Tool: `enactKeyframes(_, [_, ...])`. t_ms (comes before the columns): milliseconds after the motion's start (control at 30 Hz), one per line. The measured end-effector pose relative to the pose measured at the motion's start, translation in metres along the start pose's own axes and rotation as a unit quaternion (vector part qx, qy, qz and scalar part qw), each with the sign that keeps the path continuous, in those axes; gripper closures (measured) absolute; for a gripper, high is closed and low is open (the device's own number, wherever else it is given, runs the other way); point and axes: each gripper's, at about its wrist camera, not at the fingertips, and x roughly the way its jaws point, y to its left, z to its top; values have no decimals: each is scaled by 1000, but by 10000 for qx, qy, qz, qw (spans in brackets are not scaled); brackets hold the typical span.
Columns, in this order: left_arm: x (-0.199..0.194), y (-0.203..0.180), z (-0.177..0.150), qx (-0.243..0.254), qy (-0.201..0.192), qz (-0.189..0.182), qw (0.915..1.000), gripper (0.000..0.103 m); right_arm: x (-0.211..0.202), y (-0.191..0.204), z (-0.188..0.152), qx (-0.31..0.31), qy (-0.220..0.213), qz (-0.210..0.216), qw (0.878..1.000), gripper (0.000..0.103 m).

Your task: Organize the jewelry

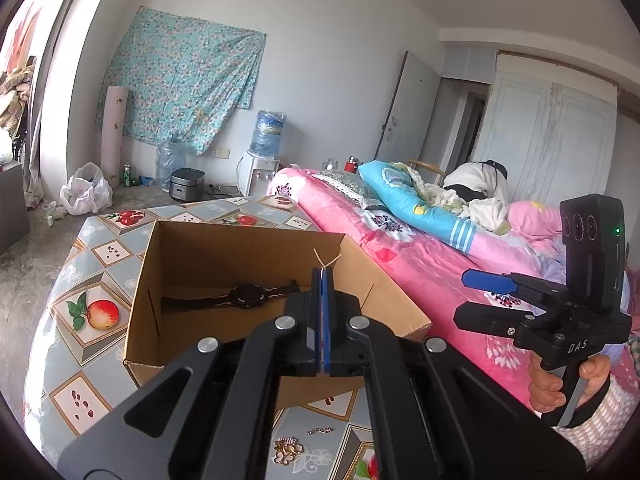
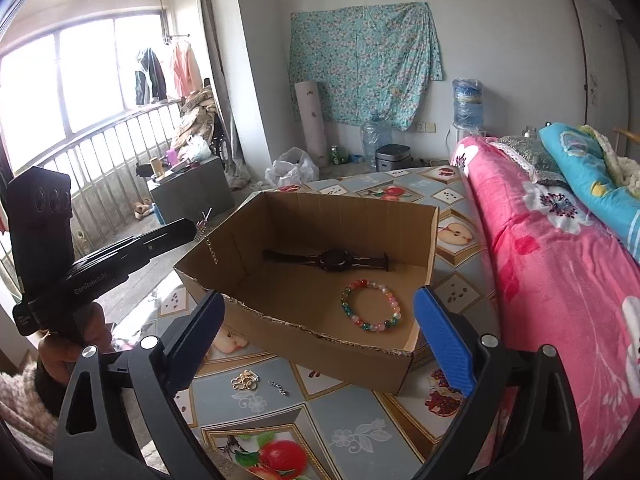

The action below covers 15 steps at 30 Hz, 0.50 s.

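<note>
An open cardboard box (image 1: 224, 248) (image 2: 320, 344) stands on the fruit-print tablecloth. Inside lie a dark wristwatch (image 1: 244, 295) (image 2: 334, 259) and a multicoloured bead bracelet (image 2: 371, 310). My left gripper (image 1: 323, 274) (image 2: 194, 226) is shut on a thin gold chain (image 1: 326, 259); in the right wrist view the chain (image 2: 210, 248) dangles from its tips just outside the box's left wall. My right gripper (image 2: 320, 320) (image 1: 480, 296) is open and empty, in front of the box. A gold brooch (image 2: 245, 381) (image 1: 289, 449) and a small chain piece (image 2: 279, 387) (image 1: 319, 431) lie on the cloth.
The table (image 2: 352, 420) carries a grey tablecloth with fruit pictures. A bed with a pink blanket (image 2: 560, 264) runs along the right side of the table. A dark cabinet (image 2: 188, 188), bags, water jugs and a rice cooker stand on the floor beyond.
</note>
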Motion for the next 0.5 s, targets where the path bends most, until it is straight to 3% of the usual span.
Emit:
enactKeyframes(300, [0,-1,0,-11,-18,-8,10000,103,-2,2,-6,-323,-19,-899,9954,6])
enactKeyframes(500, [1,-1,0,-32,-19,-19,10000,103,-2,2,-9,-524,-107,-1183,9915,6])
